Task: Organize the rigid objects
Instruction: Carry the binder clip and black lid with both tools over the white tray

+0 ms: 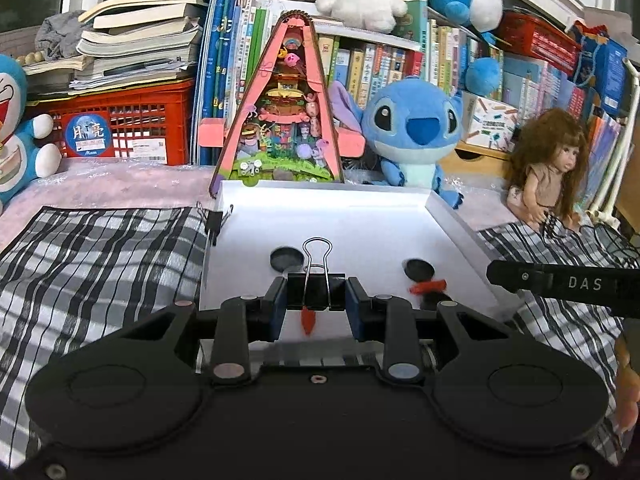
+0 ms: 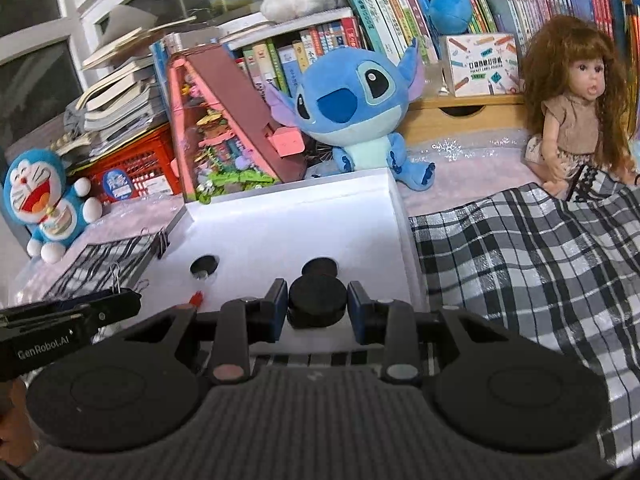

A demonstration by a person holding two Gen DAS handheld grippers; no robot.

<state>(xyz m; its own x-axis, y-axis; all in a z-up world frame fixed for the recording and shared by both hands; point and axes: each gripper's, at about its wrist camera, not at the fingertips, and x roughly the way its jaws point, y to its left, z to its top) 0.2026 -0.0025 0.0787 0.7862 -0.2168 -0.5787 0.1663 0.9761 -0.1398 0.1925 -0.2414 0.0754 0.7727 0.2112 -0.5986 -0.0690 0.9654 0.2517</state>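
My left gripper (image 1: 316, 298) is shut on a black binder clip (image 1: 316, 292) with its wire handles up, held over the near edge of the white tray (image 1: 360, 220). My right gripper (image 2: 317, 304) is shut on a black round puck (image 2: 317, 300), also above the tray's (image 2: 280, 220) near edge. Two black round pieces (image 1: 286, 259) (image 1: 419, 269) lie in the tray, with a small red piece (image 1: 428, 287) by the right one and another red bit (image 1: 308, 320) below the clip. In the right wrist view, one disc (image 2: 319, 267) and a dark ring (image 2: 204, 266) lie in the tray.
Another binder clip (image 1: 214, 222) sits at the tray's left rim on the checked cloth (image 1: 100, 260). Behind the tray stand a pink triangular diorama (image 1: 280, 120), a blue plush (image 1: 412, 128), a doll (image 1: 548, 168), a red crate (image 1: 120, 128) and books.
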